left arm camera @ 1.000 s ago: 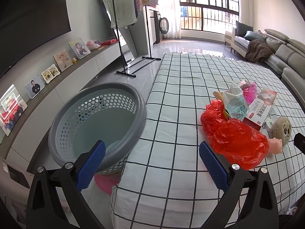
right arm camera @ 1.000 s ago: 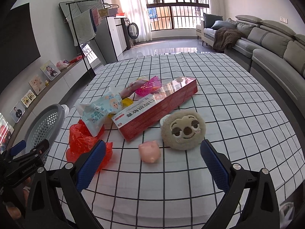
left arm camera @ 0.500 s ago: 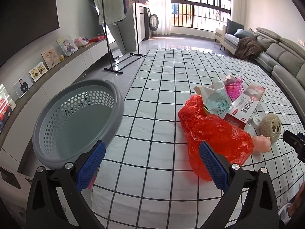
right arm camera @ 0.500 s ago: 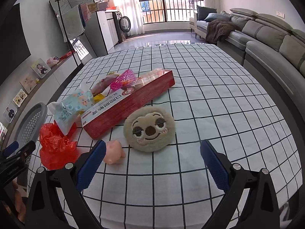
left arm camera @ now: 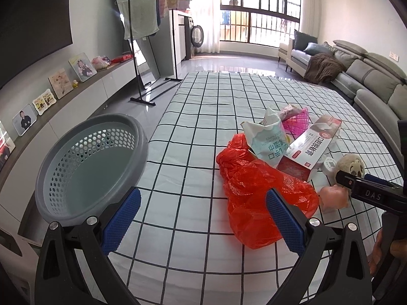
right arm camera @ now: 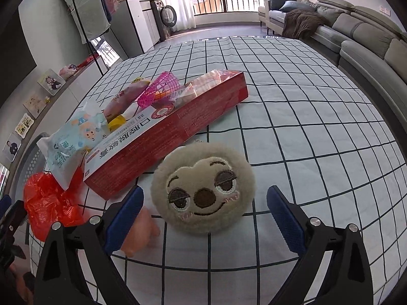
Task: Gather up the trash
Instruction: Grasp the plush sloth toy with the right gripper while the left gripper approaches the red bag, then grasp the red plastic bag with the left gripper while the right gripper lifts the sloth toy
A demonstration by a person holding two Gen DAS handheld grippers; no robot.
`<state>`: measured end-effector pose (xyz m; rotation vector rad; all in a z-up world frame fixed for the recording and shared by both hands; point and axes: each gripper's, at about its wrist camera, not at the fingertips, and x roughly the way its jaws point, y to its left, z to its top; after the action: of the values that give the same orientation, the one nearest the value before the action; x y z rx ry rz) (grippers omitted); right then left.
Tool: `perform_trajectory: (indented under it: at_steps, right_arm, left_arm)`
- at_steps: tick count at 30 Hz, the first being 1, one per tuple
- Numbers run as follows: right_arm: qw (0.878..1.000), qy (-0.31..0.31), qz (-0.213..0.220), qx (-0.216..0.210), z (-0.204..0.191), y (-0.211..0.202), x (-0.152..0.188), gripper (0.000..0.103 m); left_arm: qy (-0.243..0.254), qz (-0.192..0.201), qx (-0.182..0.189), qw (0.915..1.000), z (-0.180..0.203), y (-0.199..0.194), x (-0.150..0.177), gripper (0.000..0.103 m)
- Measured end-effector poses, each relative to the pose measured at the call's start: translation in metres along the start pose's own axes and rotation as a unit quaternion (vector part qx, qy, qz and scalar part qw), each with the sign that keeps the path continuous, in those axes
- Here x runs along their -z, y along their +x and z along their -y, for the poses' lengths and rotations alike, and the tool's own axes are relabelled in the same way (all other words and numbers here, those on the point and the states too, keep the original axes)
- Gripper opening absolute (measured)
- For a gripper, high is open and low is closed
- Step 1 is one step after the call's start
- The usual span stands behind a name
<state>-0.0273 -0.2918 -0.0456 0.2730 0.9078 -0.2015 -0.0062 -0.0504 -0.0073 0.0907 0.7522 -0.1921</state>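
Approach step, nothing grabbed yet. Right gripper wide open w/ plush sloth face between its fingers. Left gripper wide open, empty, near red plastic bag. Trash sits mid-tabletop; grey basket off left edge. Next, prob: pick real trash, close, carry to basket.
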Motion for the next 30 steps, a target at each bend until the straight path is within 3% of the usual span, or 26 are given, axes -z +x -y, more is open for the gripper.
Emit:
perform_trajectory:
  at_steps: [1, 3, 7, 14, 23, 27, 30]
  right_arm:
    - [1.000, 0.001, 0.003, -0.006, 0.000, 0.000, 0.000, 0.088]
    - [1.000, 0.003, 0.006, -0.005, 0.001, -0.003, 0.000, 0.068]
    - [1.000, 0.002, 0.007, -0.012, 0.001, -0.007, 0.002, 0.065]
    - [0.998, 0.024, 0.047, -0.017, 0.003, -0.039, 0.007, 0.064]
    - [0.995, 0.037, 0.083, -0.034, -0.004, -0.076, 0.025, 0.064]
    - [0.995, 0.034, 0.088, -0.034, -0.005, -0.081, 0.025, 0.064]
    - [0.995, 0.035, 0.085, -0.040, -0.005, -0.080, 0.026, 0.064]
  left_arm:
    - [-0.001, -0.001, 0.003, 1.0000, 0.000, 0.000, 0.000, 0.097]
    - [-0.002, 0.000, 0.009, 1.0000, 0.002, 0.001, 0.000, 0.097]
    - [-0.001, 0.010, 0.019, 0.9998, 0.004, -0.003, 0.000, 0.097]
    - [-0.008, 0.008, 0.049, 0.9987, 0.006, -0.004, 0.000, 0.097]
    - [-0.044, 0.021, 0.094, 0.9944, 0.009, -0.007, -0.002, 0.097]
    - [-0.032, 0.030, 0.091, 0.9949, 0.023, -0.008, -0.006, 0.097]
    - [-0.007, 0.005, 0.073, 0.9973, 0.037, 0.004, -0.004, 0.097]
